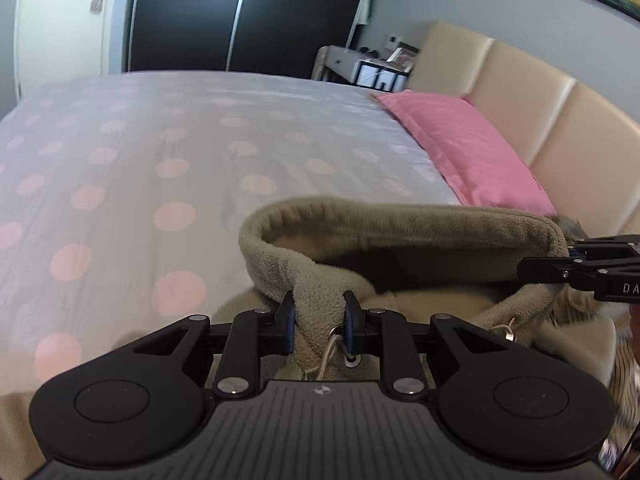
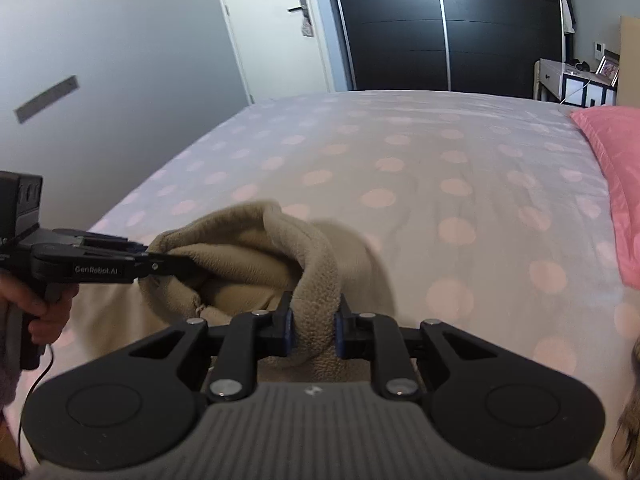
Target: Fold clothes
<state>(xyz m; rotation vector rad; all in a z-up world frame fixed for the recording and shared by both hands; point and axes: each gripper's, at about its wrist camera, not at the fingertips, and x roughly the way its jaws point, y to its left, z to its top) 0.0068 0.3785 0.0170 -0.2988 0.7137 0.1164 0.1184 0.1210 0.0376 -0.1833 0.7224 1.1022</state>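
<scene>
A beige fleece hoodie (image 1: 400,240) hangs between both grippers above the bed, its hood opening stretched wide. My left gripper (image 1: 319,314) is shut on the fleece edge beside a drawstring eyelet (image 1: 350,360). My right gripper (image 2: 314,318) is shut on the other side of the hood rim (image 2: 316,264). In the left wrist view the right gripper (image 1: 560,268) reaches in from the right edge, clamped on the fleece. In the right wrist view the left gripper (image 2: 172,260) comes in from the left, held by a hand (image 2: 44,304).
The bed (image 2: 400,160) carries a grey cover with pink dots. A pink pillow (image 1: 472,148) lies against the padded beige headboard (image 1: 540,92). Beyond the bed stand a dark sliding wardrobe (image 2: 440,32), a white door (image 2: 276,32) and a small desk (image 2: 572,80).
</scene>
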